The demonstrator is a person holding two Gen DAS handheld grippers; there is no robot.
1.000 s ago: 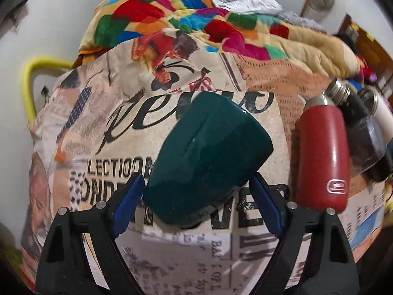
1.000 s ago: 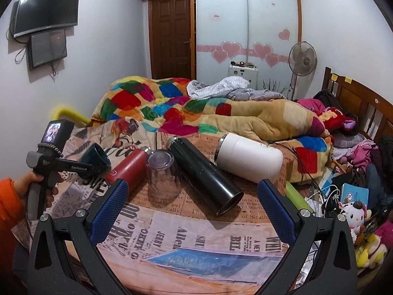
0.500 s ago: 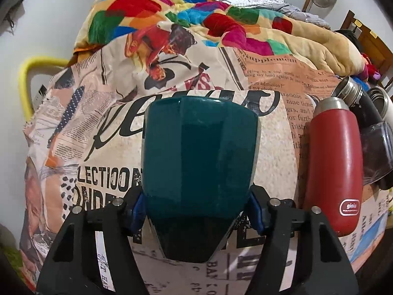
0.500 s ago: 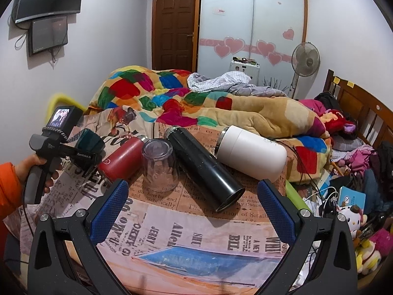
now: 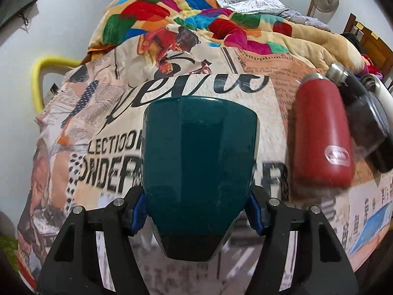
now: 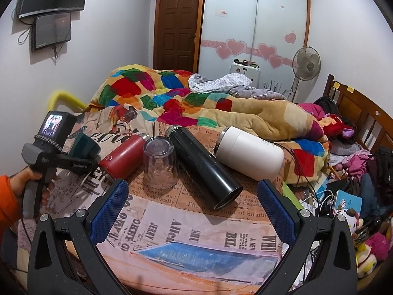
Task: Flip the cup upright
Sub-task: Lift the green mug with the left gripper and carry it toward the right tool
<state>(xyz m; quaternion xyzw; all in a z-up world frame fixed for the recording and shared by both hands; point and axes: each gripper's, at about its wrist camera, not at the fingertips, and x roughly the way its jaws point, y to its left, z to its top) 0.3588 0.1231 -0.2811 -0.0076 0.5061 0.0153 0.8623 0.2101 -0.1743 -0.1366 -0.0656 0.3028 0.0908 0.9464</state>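
My left gripper (image 5: 196, 209) is shut on a dark teal cup (image 5: 199, 169), its blue pads pressed on both sides near the narrow end. The cup is lifted above the newspaper-print cloth (image 5: 118, 147), wide end pointing away from the camera. In the right wrist view the teal cup (image 6: 84, 145) sits in the left gripper (image 6: 81, 163) at the far left, held by a hand in an orange sleeve. My right gripper (image 6: 192, 204) is open and empty, over the cloth's near part (image 6: 196, 233).
A red bottle (image 6: 122, 158), an upside-down clear glass (image 6: 159, 164), a black flask (image 6: 203, 167) and a white tumbler (image 6: 250, 156) lie in a row on the cloth. A colourful quilt (image 6: 196, 103) lies behind. Clutter and a wooden bed frame (image 6: 356, 118) stand at the right.
My left gripper closed on the teal cup, which was tilted and loose between open jaws a second ago. The cup now sits straight in the grip and is lifted.
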